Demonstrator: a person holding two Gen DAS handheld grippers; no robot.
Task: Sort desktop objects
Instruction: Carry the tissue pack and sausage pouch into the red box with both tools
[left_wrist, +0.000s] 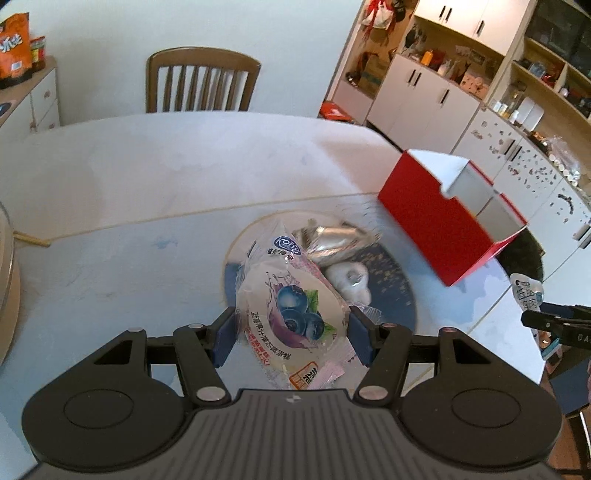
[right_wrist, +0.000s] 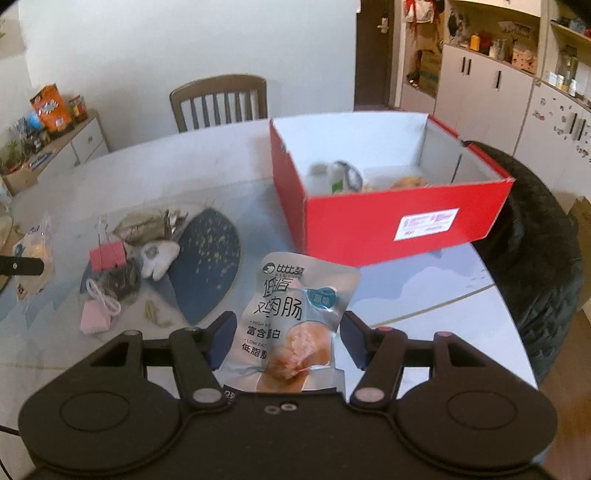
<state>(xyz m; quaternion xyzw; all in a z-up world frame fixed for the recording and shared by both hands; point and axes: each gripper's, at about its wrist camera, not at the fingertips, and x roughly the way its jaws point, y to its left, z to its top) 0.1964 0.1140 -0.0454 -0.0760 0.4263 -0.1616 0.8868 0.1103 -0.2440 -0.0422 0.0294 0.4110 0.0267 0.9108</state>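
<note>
Clamped in the left gripper, a clear blueberry-print snack packet hides part of the blue round mat. Right gripper pinches a silver chicken-sausage pouch before the open red cardboard box, whose contents blur, on the white table.
</note>
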